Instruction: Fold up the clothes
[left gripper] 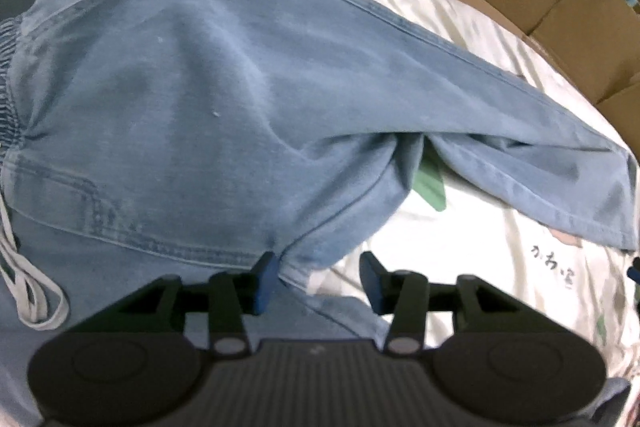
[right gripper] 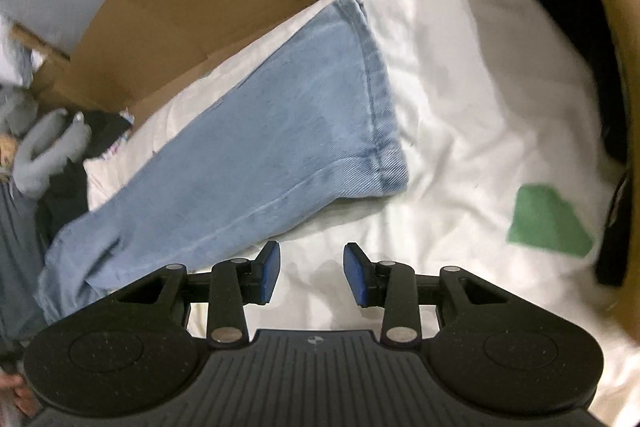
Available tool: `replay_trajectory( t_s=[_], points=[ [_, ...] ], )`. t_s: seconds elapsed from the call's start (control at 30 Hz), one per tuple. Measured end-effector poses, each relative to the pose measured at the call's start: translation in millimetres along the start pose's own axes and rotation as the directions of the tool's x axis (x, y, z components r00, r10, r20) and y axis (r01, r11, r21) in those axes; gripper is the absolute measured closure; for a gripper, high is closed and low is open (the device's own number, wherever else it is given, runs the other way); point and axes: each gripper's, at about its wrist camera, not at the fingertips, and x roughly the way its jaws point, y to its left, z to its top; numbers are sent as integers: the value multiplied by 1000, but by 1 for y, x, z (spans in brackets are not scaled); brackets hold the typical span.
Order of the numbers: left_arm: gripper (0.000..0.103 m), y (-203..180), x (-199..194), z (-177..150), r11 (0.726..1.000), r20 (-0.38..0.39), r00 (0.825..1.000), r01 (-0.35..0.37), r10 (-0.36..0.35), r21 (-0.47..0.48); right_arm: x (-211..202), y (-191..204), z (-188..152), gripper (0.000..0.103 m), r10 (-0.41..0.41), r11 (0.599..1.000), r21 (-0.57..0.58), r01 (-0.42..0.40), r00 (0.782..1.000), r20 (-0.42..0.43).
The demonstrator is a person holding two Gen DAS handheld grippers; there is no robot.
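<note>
On the white sheet (right gripper: 460, 75) the jeans (left gripper: 208, 99) lay spread; both the left tongs (left gripper: 318, 281) and right tongs (right gripper: 312, 273) were held apart, empty. A single denim layer might be caught, dragging the leg crooked.

The jeans (left gripper: 224, 99) were light blue, faded paler in places, with darker blue stitching along the seams and a white drawstring (left gripper: 32, 291). The sheet (right gripper: 472, 99) under them was cream white, with a green patch (right gripper: 548, 223) and some small dark printed characters (left gripper: 554, 267). The cardboard (right gripper: 224, 11) behind was plain brown. Each hand-held gripper (left gripper: 318, 281) (right gripper: 312, 275) was black with blue pads (right gripper: 272, 269). A soft toy (right gripper: 44, 155) at the side was grey
</note>
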Motion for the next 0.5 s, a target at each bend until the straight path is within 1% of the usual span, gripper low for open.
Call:
replay_trajectory(
  t_s=[0.17,0.23,0.3,0.4,0.43,0.5],
  points=[
    [52,0,11,-7,1000,-26,1000,-6,6,-21,11,-4,0,59,23,997,68,-26,998,50],
    [52,-2,15,-10,1000,-33,999,-17,17,3,15,-12,3,59,33,990,131,-43,996,80],
    [52,-3,18,-14,999,-38,999,-27,28,27,14,-21,5,59,39,978,197,-62,992,121],
    [52,-1,21,-13,999,-38,999,-29,30,16,12,-35,8,58,43,950,296,-97,982,184],
    [52,-1,21,-12,999,-37,999,-30,30,11,14,-38,8,58,47,943,314,-107,980,193],
    [52,-2,24,-12,999,-39,999,-33,34,26,21,-39,9,60,44,939,327,-103,982,183]
  ],
)
